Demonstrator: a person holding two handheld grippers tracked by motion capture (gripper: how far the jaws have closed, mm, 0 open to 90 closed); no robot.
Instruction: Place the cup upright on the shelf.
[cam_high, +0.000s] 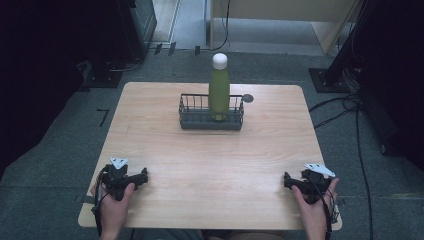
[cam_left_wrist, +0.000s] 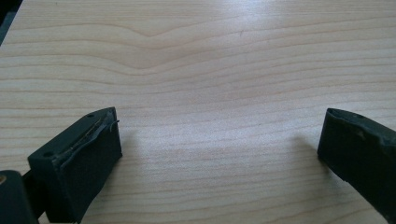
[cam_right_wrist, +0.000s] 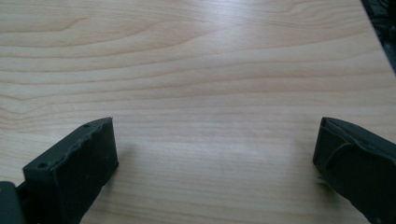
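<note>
A green bottle (cam_high: 219, 92) with a white cap stands upright in a dark wire basket (cam_high: 200, 119) at the back middle of the wooden table (cam_high: 210, 160). My left gripper (cam_high: 141, 176) rests low at the table's front left, held by a hand, far from the basket. Its jaws stand wide apart over bare wood in the left gripper view (cam_left_wrist: 219, 135), with nothing between them. My right gripper (cam_high: 288, 181) sits at the front right, also in a hand. Its jaws are spread wide over bare wood (cam_right_wrist: 215, 140) and hold nothing.
A small grey round tag (cam_high: 248, 98) sticks out at the basket's right end. Dark stands, cables (cam_high: 345, 105) and equipment surround the table on grey carpet. The table's right edge shows near the top right of the right gripper view.
</note>
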